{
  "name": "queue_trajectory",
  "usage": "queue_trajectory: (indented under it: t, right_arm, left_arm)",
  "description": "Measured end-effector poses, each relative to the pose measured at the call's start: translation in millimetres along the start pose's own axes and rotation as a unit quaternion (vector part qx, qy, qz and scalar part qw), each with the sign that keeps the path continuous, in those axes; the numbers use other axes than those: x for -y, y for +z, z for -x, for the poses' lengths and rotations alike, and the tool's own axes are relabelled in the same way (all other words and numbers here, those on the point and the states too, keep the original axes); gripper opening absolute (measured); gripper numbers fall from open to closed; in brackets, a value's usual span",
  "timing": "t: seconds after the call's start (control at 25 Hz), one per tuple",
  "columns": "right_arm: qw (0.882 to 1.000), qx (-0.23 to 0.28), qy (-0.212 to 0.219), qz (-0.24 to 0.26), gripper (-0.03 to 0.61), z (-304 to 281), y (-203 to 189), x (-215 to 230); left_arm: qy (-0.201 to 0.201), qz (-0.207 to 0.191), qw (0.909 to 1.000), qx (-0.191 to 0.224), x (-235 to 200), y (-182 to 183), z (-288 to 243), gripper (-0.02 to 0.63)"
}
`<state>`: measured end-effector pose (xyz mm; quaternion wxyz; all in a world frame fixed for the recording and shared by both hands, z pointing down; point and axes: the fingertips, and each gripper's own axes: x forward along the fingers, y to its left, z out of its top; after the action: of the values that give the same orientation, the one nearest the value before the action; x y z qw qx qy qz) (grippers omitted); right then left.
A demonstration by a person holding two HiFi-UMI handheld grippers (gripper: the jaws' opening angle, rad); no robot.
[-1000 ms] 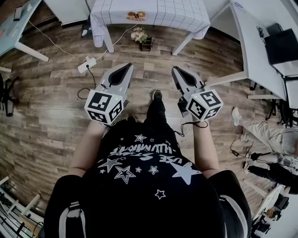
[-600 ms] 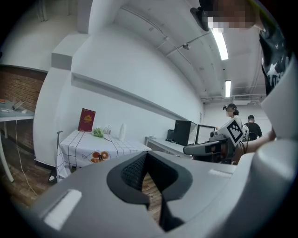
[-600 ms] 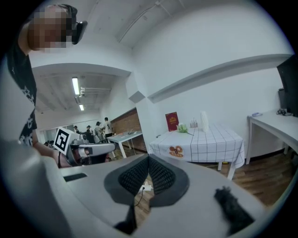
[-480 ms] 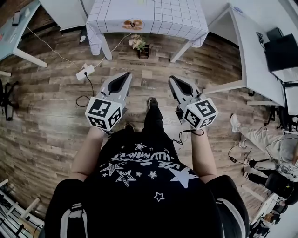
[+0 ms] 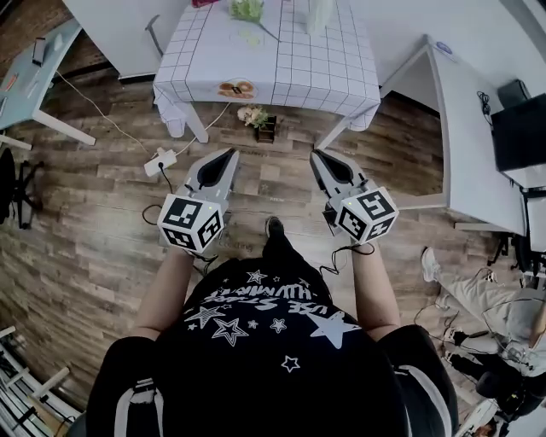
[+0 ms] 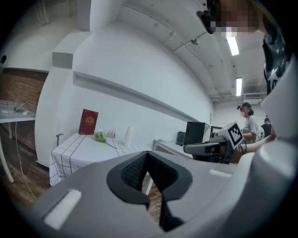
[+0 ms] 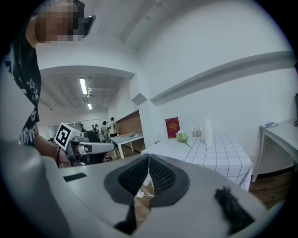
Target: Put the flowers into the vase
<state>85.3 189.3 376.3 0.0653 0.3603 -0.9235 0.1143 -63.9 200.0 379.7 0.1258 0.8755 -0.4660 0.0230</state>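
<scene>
Left gripper [image 5: 229, 154] and right gripper [image 5: 317, 156] remain shut, empty, while the checked table [image 5: 294, 78] with flowers [image 5: 247, 10] looms closer than before.

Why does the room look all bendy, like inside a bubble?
Head view: the wide lens bows the floor planks and the edges of the checked table. Left gripper view: walls curve, corners go black, the near left gripper looks soft. Right gripper view: same curving, ceiling lights glare white.

I see a worktop [image 5: 328, 72] under a checked cloth, with a red book [image 6: 88, 122] propped upright at its back. On the wooden floor [image 5: 77, 247] lies a white power strip [image 5: 159, 160]. A white desk [image 5: 465, 111] stands to the right.
</scene>
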Motion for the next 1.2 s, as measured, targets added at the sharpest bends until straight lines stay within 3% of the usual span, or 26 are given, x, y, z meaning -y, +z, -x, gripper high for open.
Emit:
queue_trajectory:
  t: [0.2, 0.52, 0.92, 1.2]
  right_arm:
    - [1.000, 0.004, 0.026, 0.000, 0.014, -16, 22, 47]
    - [0.998, -0.004, 0.060, -0.004, 0.014, -21, 27, 108]
    - [0.998, -0.005, 0.045, -0.035, 0.014, -27, 22, 144]
    - [0.999, -0.002, 0.010, -0.035, 0.014, -41, 25, 171]
  left_arm:
    - [0.025, -0.002, 0.9996, 0.010, -2, 20, -45, 0.008]
    - [0.065, -0.007, 0.9977, 0.018, 9, 28, -92, 0.008]
    - [0.093, 0.004, 0.9956, 0.009, -10, 29, -116, 0.008]
    - [0.068, -0.008, 0.9976, 0.012, -42, 38, -153, 0.008]
